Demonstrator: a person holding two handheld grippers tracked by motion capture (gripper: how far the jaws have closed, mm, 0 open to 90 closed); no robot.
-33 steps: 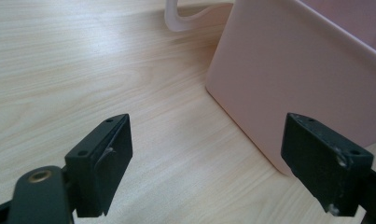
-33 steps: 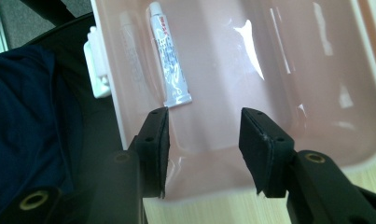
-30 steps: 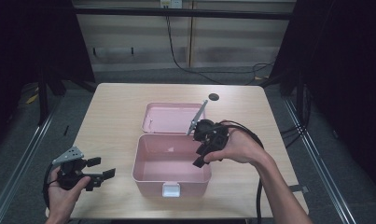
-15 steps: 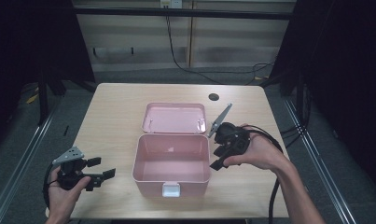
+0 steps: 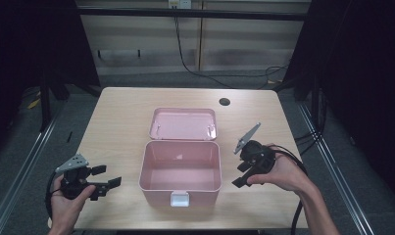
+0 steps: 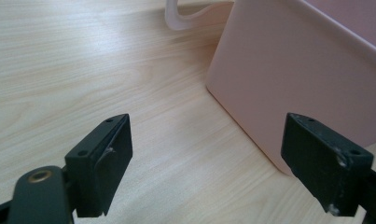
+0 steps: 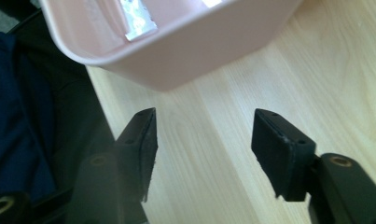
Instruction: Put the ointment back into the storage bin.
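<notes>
Nowhere on the pink box (image 5: 180,169) can any brand, label or writing be read; its walls are plain, smooth pink plastic with rounded corners. It sits on the wooden table (image 5: 116,122) near the person's edge, roughly midway across. The box is open and nothing can be seen inside it in the high view. Its lid (image 5: 184,124) lies flat behind the box, inside face up, touching the box's far rim. A pale clasp (image 5: 180,199) hangs at the middle of the box's near wall.

To the left of the box, near the table's edge, the left hand (image 5: 67,205) holds the left gripper (image 5: 108,177), whose jaws stand wide apart with nothing between them and point toward the box. In the left gripper view, the left gripper (image 6: 206,161) frames bare wood, with the box's side wall (image 6: 288,70) close ahead on the right jaw's side, apart from both jaws.

To the right of the box, the right hand (image 5: 283,171) holds the right gripper (image 5: 241,175), its jaws also spread and empty, angled toward the box's near right corner. A grey three-cornered plate (image 5: 247,137) stands up from its top. In the right gripper view, the right gripper (image 7: 204,144) looks over the table's edge, with the box's rounded corner (image 7: 176,46) just beyond the jaw tips.

Beyond the lid, near the table's far edge, is a small dark round hole (image 5: 224,102).
</notes>
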